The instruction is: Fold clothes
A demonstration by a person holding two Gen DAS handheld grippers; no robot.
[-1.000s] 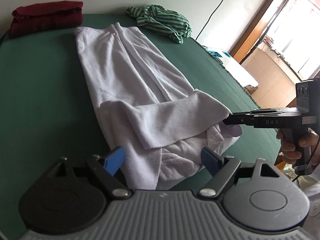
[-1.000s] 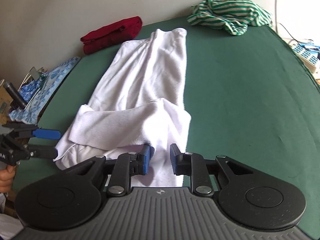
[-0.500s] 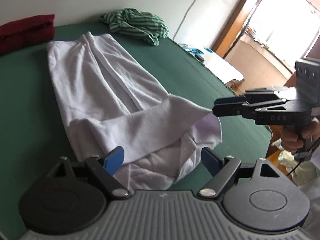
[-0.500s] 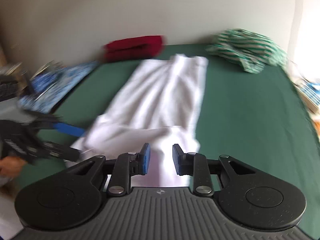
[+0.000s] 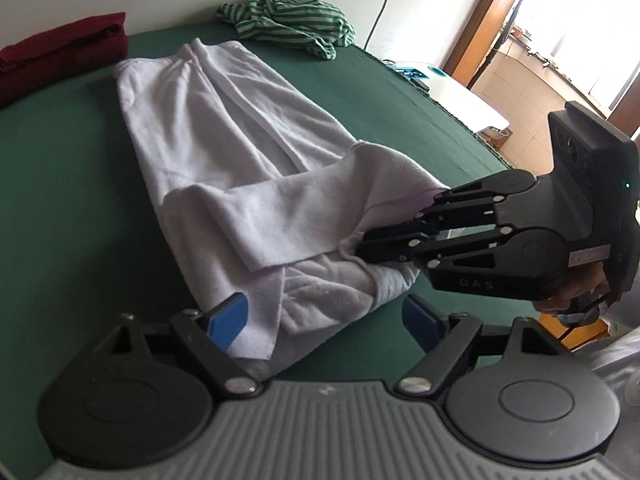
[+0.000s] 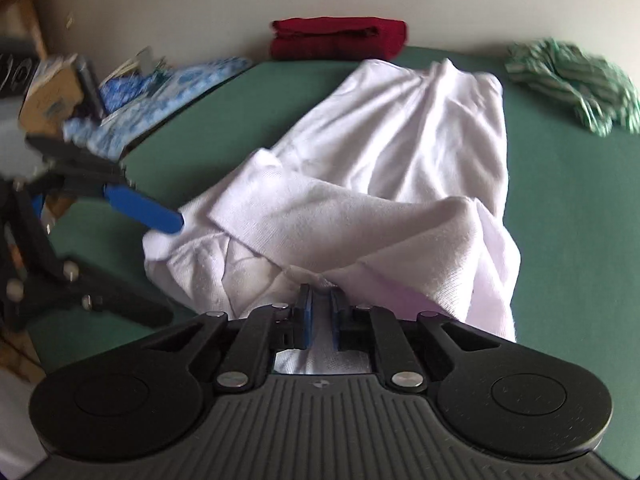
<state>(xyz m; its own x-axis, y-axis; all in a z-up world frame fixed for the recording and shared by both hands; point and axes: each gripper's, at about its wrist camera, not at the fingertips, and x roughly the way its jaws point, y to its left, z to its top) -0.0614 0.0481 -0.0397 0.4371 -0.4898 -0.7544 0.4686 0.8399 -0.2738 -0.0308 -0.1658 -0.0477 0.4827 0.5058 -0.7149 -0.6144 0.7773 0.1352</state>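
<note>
3 garments on desk (image 5: 60, 200): white garment (image 5: 224, 148), its near hem clenched by right claw (image 6: 320, 312); left claw (image 5: 320, 316) released; red (image 6: 340, 38) and striped (image 5: 288, 20) garments beyond.

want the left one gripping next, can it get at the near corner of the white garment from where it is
Probably yes: the left gripper is open with the white garment corner lying between its fingers on the green table, nothing in between.
</note>
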